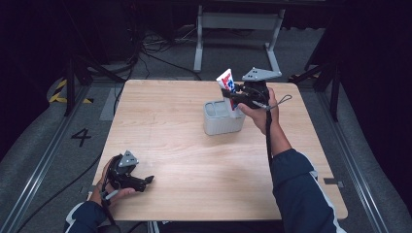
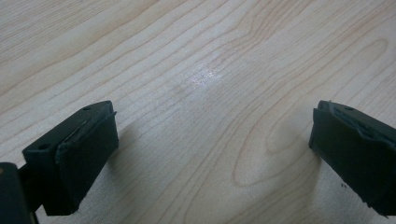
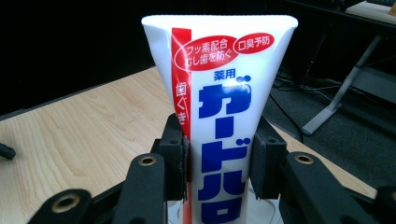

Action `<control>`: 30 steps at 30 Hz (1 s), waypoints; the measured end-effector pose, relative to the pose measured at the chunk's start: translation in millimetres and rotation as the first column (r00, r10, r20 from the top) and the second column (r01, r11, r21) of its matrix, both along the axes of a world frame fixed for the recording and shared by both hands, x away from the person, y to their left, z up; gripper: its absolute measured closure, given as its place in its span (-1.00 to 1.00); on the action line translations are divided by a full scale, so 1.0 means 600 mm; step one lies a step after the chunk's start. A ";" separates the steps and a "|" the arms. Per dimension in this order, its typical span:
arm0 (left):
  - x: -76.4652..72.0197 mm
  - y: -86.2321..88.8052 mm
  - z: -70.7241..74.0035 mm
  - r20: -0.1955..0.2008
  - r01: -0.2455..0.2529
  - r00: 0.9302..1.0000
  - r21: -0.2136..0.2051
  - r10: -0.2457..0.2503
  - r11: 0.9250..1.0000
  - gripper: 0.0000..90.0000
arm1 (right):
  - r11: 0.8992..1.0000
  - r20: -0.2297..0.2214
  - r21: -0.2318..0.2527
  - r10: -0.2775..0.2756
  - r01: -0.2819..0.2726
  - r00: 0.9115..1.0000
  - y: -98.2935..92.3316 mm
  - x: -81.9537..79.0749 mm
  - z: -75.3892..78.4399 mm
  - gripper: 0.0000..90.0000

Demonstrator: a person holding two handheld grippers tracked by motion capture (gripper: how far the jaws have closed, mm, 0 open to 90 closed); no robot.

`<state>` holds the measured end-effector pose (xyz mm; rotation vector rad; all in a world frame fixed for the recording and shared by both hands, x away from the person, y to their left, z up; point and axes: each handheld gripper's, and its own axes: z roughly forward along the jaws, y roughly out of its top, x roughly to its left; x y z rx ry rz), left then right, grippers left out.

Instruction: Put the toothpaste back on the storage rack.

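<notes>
Two grippers work at the table [image 1: 170,145]. The right gripper [image 1: 235,95] has its fingers [image 3: 175,154] clamped on a white tube [image 3: 219,116], one pad on each flat side. The tube stands upright between them, crimped end up, its long axis running above and below the fingers. Its lower end sits at or in the grey holder [image 1: 214,124] directly beneath; how deep, I cannot tell. The left gripper [image 1: 148,179] lies well apart, fingers [image 2: 84,149] spread wide over bare wood, holding nothing. The right hand is plainly nearer.

A pale wooden table [image 1: 165,145] stands on grey floor [image 1: 43,145], cables [image 1: 145,46] trailing into darkness.
</notes>
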<state>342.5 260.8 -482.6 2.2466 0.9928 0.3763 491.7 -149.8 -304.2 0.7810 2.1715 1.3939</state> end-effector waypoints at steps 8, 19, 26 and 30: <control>0.000 0.000 -0.001 0.004 -0.002 1.000 -0.003 0.002 1.000 -0.96 | 1.000 -0.001 -0.004 -0.015 0.015 1.000 0.011 0.016 -0.004 0.42; 0.000 0.000 -0.001 0.004 -0.002 1.000 -0.003 0.002 1.000 -0.96 | 1.000 -0.015 0.011 -0.021 0.022 1.000 0.023 0.034 -0.018 0.42; 0.000 0.000 -0.001 0.007 0.001 1.000 -0.003 -0.001 1.000 -0.96 | 0.999 -0.021 0.020 -0.035 0.035 0.999 0.023 0.045 -0.028 0.42; 0.000 0.000 -0.001 0.009 0.002 1.000 -0.004 -0.002 1.000 -0.94 | 0.999 -0.027 0.017 -0.043 0.044 0.999 0.024 0.051 -0.034 0.42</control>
